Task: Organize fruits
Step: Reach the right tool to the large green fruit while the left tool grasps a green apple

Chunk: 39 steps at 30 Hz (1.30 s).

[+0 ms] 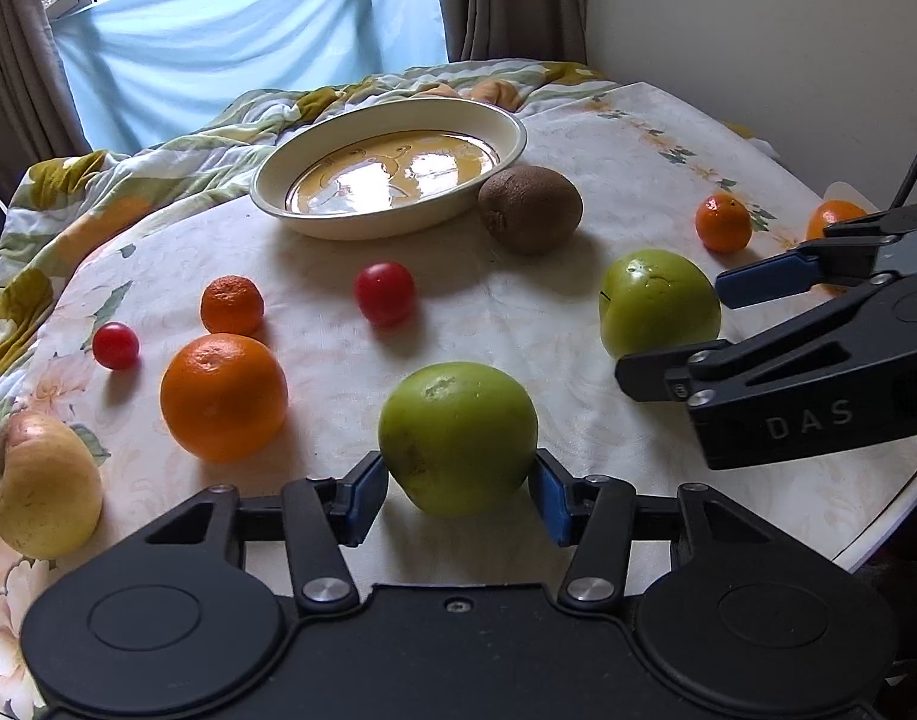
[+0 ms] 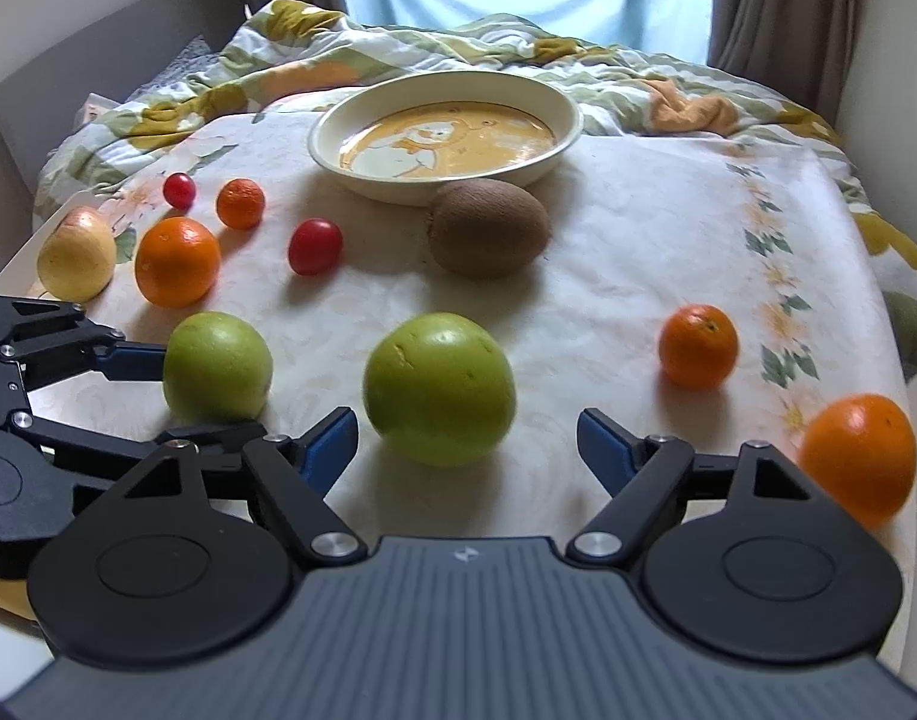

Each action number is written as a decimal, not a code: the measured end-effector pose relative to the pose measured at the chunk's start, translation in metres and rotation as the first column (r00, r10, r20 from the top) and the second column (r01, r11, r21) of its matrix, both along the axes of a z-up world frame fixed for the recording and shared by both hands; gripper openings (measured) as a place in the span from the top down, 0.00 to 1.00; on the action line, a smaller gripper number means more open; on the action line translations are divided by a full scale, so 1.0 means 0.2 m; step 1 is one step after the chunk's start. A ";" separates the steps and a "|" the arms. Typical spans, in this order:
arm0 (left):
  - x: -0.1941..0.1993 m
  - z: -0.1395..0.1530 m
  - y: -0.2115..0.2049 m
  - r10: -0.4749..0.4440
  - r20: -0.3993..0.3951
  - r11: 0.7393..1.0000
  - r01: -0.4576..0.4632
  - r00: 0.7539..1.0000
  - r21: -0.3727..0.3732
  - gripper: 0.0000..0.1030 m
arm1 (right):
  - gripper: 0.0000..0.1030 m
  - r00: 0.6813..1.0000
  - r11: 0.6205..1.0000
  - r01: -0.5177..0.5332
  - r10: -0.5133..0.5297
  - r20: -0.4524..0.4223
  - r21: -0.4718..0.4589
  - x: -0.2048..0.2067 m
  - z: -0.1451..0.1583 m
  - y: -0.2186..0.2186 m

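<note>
- My left hand-held gripper (image 1: 458,495) has both blue pads pressed against the sides of a green apple (image 1: 457,437) that sits on the tabletop (image 1: 518,312).
- My right hand-held gripper (image 2: 467,441) is spread wide, jaws on either side of a second green apple (image 2: 439,396) without touching it.
- To my left lie a large orange (image 1: 223,396), a yellow apple (image 1: 41,486), a small mandarin (image 1: 231,305) and two cherry tomatoes (image 1: 385,293).
- To my right, another mandarin (image 2: 698,347) and an orange (image 2: 859,456) rest near the tabletop's edge.
- Farther back, a kiwi (image 2: 488,227) sits just beside a cream bowl (image 2: 569,120).
- Behind it all, a floral quilt (image 2: 398,48) is bunched below a blue curtain (image 1: 248,42).
</note>
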<state>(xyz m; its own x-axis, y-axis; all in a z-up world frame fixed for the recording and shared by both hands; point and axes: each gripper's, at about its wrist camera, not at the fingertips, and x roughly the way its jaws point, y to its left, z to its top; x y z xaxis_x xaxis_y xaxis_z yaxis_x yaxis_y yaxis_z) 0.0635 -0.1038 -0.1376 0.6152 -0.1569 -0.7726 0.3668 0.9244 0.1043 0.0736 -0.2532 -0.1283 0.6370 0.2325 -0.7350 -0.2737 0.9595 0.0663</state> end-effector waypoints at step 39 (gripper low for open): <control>-0.01 0.09 0.00 -0.006 0.085 1.000 0.008 0.996 -0.030 0.49 | 0.30 0.998 0.998 -0.064 0.064 -0.006 0.014 0.08 -0.02 0.03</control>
<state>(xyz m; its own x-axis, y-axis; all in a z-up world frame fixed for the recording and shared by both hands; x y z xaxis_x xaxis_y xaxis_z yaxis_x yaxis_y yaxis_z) 0.0623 -0.1045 -0.1194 0.6770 -0.1838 -0.7127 0.3642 0.9251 0.1073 0.0892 -0.2479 -0.1322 0.6156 0.2831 -0.7354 -0.3344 0.9389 0.0815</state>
